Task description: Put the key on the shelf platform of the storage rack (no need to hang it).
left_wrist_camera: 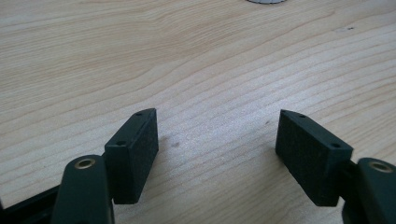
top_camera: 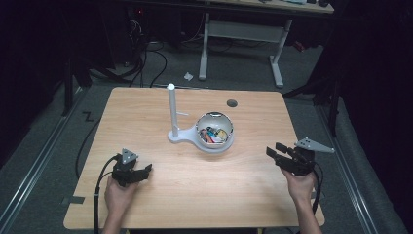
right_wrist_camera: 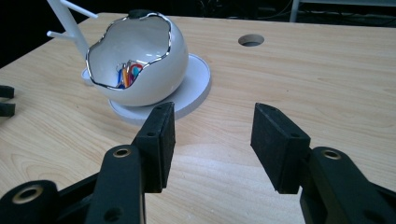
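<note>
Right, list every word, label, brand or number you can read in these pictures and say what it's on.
None can be read.
The white egg-shaped bowl, its white stand and the wooden table carry no print.
The coloured items in the bowl are too small to show any lettering.
Both grippers, left and right, show no markings.

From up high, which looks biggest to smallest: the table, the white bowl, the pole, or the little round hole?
1. Table
2. White bowl and pole: too alike to rank; the pole is taller, the bowl wider.
3. Round hole

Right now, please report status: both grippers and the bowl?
Left gripper open, empty. Right gripper open, empty. White bowl on its stand, colourful items inside, untouched. Nothing between grippers and bowl.
</note>
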`<action>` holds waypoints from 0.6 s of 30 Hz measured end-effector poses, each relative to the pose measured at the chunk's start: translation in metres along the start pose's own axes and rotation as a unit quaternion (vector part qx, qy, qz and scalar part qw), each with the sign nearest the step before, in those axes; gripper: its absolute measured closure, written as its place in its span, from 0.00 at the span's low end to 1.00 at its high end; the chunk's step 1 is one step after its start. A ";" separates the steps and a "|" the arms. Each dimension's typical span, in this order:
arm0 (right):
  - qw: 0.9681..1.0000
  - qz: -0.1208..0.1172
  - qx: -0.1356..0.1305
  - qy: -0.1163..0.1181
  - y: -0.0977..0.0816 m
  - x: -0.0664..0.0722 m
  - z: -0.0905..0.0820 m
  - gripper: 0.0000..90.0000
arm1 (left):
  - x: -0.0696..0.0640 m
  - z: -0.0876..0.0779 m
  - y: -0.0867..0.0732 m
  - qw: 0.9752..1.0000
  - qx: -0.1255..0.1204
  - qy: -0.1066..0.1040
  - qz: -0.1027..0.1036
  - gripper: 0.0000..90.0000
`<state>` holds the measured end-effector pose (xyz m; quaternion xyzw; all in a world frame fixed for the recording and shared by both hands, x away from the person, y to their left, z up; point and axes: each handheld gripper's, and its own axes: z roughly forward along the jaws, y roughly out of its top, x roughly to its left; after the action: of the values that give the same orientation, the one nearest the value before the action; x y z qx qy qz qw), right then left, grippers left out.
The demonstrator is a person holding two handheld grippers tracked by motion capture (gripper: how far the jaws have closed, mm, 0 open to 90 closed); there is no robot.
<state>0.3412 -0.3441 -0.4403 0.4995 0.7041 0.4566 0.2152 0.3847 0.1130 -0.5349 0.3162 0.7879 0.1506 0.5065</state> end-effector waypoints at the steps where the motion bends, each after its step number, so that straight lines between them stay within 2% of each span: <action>1: 1.000 0.000 0.001 0.000 -0.002 0.001 0.001 0.55 | 0.000 0.000 0.000 1.000 0.000 0.000 0.000 0.34; 18: 1.000 0.000 0.025 -0.009 -0.026 0.006 0.020 0.55 | 0.000 0.000 0.000 1.000 0.000 0.000 0.000 0.34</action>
<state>0.3406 -0.3319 -0.4718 0.5089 0.7132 0.4345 0.2089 0.3847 0.1129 -0.5348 0.3159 0.7881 0.1506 0.5063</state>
